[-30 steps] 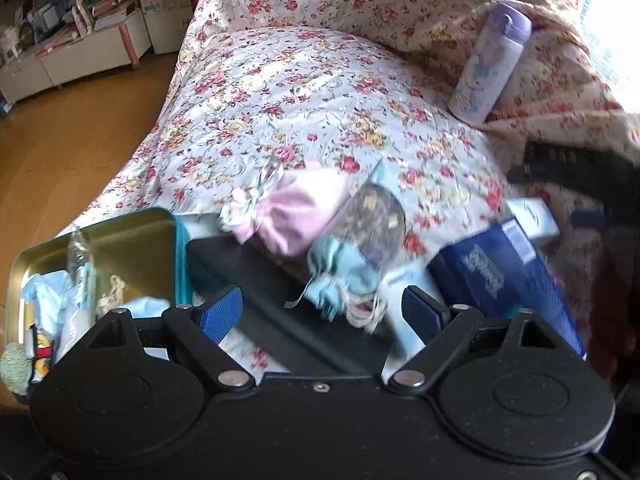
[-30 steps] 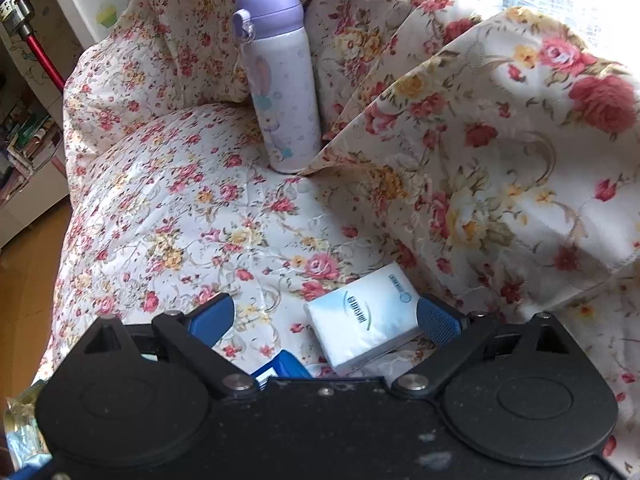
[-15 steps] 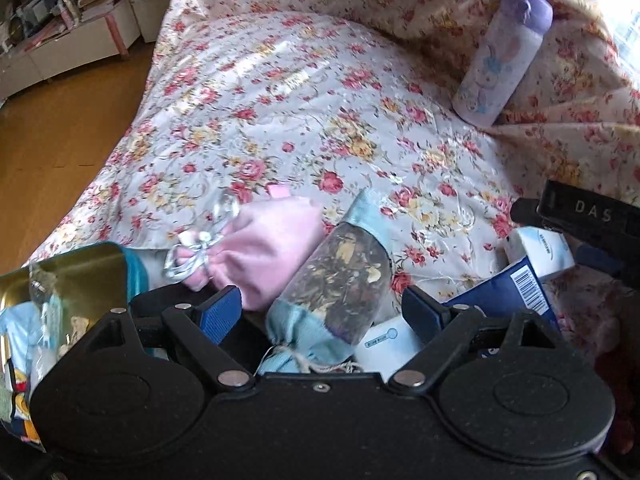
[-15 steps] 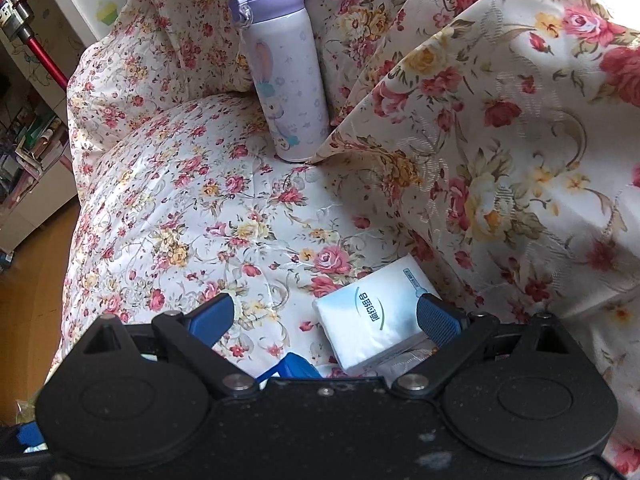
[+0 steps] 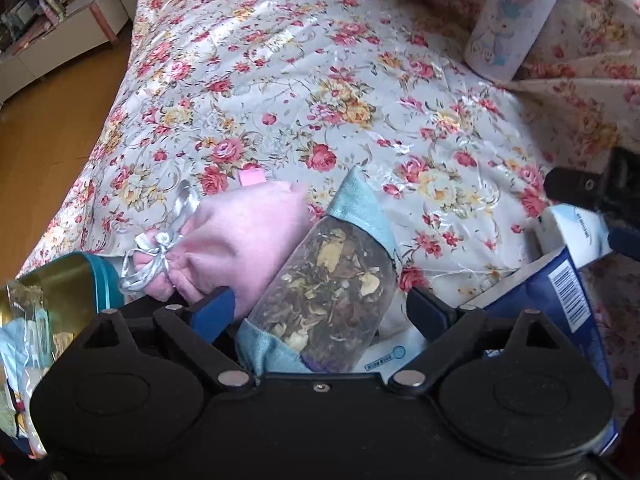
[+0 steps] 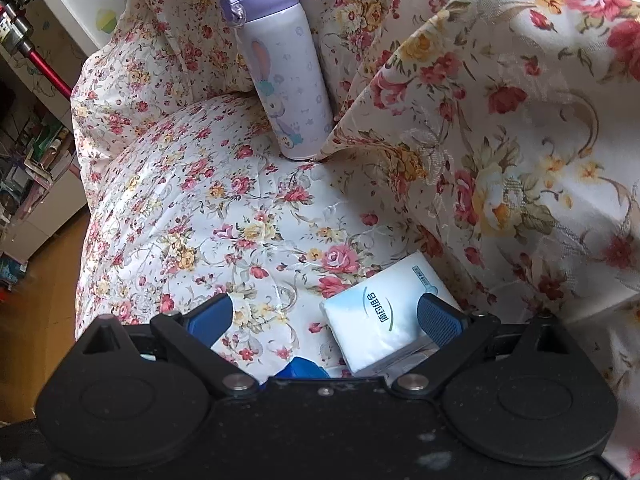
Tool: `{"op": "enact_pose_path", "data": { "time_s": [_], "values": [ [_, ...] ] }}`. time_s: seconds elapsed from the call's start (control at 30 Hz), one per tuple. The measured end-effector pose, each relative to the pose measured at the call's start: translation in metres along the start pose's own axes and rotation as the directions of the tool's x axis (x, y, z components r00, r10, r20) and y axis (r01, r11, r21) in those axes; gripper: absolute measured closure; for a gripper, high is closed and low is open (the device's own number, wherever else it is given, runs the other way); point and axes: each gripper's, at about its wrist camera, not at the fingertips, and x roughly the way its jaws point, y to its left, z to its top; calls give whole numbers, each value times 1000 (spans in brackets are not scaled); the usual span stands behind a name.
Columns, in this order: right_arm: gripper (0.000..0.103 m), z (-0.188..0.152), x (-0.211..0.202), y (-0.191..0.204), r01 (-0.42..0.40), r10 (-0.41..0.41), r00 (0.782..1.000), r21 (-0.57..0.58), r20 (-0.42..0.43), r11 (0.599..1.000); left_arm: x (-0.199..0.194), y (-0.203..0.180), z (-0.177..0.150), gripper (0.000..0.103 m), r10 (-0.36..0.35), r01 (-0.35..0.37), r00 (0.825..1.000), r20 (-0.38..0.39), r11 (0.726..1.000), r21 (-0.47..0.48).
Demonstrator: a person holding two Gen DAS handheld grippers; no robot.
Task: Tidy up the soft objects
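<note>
L gripper [image 5: 320,314] is spread wide w/ the blue sachet [image 5: 332,292] of dried petals lying between its fingers, not pinched; the pink pouch [image 5: 244,244] sits just beside it on the floral cover [image 5: 320,92], near the gold tin [image 5: 60,284]. R gripper [image 6: 324,318] is also spread, grasping nothing, its right finger over the white tissue pack [image 6: 380,316]; purple bottle [image 6: 280,64] leans upright further back.
</note>
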Motion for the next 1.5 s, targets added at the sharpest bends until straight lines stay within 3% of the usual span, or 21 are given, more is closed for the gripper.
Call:
{"op": "enact_pose_path", "data": {
  "time_s": [0.3,0.33,0.47,0.6,0.87,1.2,1.33,1.5],
  "values": [
    [1,1,-6,-1,-30,29,999,29,38,999,6,-9,3,11,37,-38,999,13,997,64],
    [1,1,-6,-1,-34,32,999,31,44,999,6,-9,1,13,39,-40,999,19,997,67],
    [1,2,-4,-2,-40,38,998,39,39,998,-2,-10,-2,43,61,-67,996,72,994,85],
    [1,2,-3,-1,-56,55,998,34,33,998,-14,-6,-2,56,-18,10,995,94,996,91],
    [1,6,-7,-6,-94,91,994,59,54,994,-56,2,-3,56,-77,68,985,157,996,65],
    [1,7,-4,-7,-93,92,995,46,29,995,-103,33,-43,56,-128,126,973,189,992,23],
    [2,5,0,-2,-58,58,998,3,4,998,-109,42,-64,57,-112,114,975,189,993,3],
    [2,0,10,10,40,-43,999,-92,-28,995,-120,52,-84,57,-116,122,971,210,992,-14]
  ]
}}
